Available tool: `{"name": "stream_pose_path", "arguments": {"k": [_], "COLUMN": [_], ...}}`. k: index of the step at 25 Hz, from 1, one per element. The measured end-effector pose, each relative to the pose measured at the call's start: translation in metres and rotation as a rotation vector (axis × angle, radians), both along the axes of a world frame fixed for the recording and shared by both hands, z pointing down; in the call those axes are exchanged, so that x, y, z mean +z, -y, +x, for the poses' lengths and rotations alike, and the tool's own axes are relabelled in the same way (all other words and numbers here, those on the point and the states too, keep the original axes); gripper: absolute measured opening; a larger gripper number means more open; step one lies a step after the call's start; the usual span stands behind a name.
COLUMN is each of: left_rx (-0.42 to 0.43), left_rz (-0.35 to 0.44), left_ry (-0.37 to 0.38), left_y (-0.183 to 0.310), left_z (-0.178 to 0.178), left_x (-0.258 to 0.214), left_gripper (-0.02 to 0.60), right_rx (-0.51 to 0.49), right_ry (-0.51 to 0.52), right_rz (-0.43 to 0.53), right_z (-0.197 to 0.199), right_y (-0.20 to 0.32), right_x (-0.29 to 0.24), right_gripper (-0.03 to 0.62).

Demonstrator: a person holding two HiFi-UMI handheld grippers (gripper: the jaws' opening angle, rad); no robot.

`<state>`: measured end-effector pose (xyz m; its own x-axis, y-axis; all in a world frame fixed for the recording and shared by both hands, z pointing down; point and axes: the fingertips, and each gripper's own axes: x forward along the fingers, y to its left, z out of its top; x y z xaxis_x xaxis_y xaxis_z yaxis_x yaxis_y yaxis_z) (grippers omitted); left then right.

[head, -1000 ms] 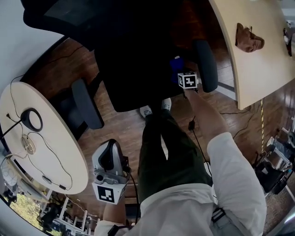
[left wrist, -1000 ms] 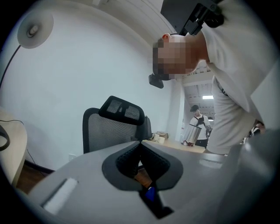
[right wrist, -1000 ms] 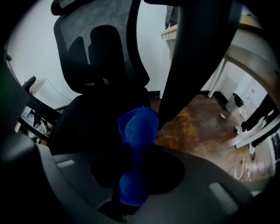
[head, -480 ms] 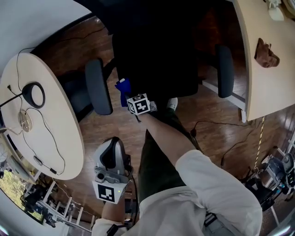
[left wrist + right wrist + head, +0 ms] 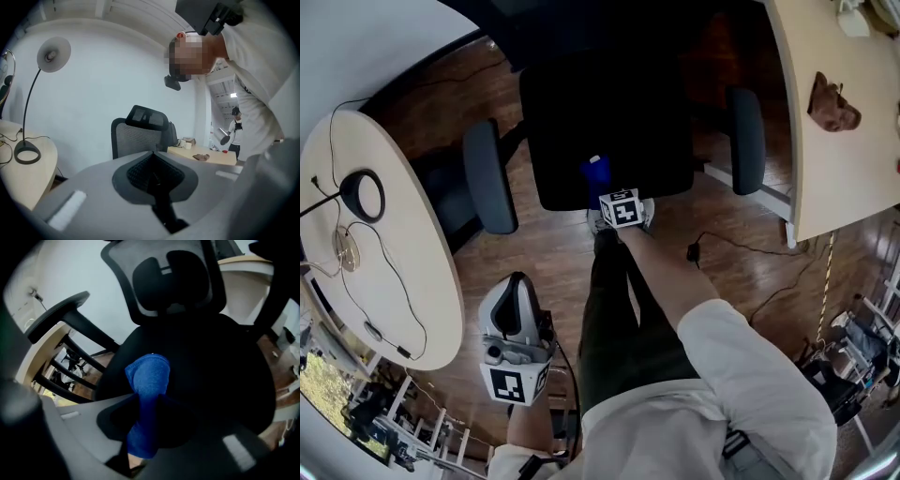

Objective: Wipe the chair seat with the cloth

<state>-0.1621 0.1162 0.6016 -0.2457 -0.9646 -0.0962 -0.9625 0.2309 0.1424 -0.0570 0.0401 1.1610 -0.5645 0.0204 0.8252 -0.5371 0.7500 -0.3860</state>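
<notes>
Here, the right gripper (image 5: 607, 190) clamps a blue cloth (image 5: 596, 172) low over the front of the black chair seat (image 5: 619, 112), apparently for wiping, while the left gripper (image 5: 516, 314), jaws together and empty, hangs aside.

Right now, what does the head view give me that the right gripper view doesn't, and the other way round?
Head view only: the left gripper, low beside the person's leg and off the chair; the two armrests; the round table and the desk.
Right gripper view only: the right gripper with its jaws clamped on the blue cloth, and the chair's backrest.
Both: the blue cloth over the front part of the black chair seat.
</notes>
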Motion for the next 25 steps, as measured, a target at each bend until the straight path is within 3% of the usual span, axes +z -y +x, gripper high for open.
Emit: {"name": "stream_pose_path", "arguments": {"k": [5, 8, 11, 14, 16, 19, 22, 25], "left_rx": [0.050, 0.092, 0.111, 0.154, 0.192, 0.214, 0.223, 0.225], "left_rz": [-0.005, -0.009, -0.012, -0.012, -0.008, -0.023, 0.026, 0.065], "left_ry": [-0.006, -0.001, -0.001, 0.031, 0.053, 0.078, 0.184, 0.288], "left_y": [0.031, 0.048, 0.058, 0.087, 0.104, 0.088, 0.089, 0.104], "left_z": [0.011, 0.027, 0.035, 0.014, 0.000, 0.008, 0.000, -0.011], "left_x": [-0.004, -0.005, -0.008, -0.030, -0.069, -0.174, -0.305, -0.414], "left_gripper": [0.018, 0.018, 0.018, 0.020, 0.021, 0.021, 0.021, 0.021], "right_rx": [0.163, 0.195, 0.170, 0.192, 0.208, 0.208, 0.199, 0.174], "right_ry": [-0.127, -0.148, -0.109, 0.038, 0.159, 0.385, 0.656, 0.805], "right_rz": [0.078, 0.116, 0.131, 0.173, 0.203, 0.282, 0.522, 0.765], "right_z": [0.145, 0.198, 0.199, 0.143, 0.102, 0.088, 0.065, 0.053], "right_y": [0.109, 0.148, 0.159, 0.183, 0.190, 0.157, 0.168, 0.177], "right_x": [0.000, -0.009, -0.020, -0.075, -0.168, -0.382, -0.630, -0.838], "right_gripper": [0.106, 0.106, 0.106, 0.106, 0.106, 0.106, 0.106, 0.106]}}
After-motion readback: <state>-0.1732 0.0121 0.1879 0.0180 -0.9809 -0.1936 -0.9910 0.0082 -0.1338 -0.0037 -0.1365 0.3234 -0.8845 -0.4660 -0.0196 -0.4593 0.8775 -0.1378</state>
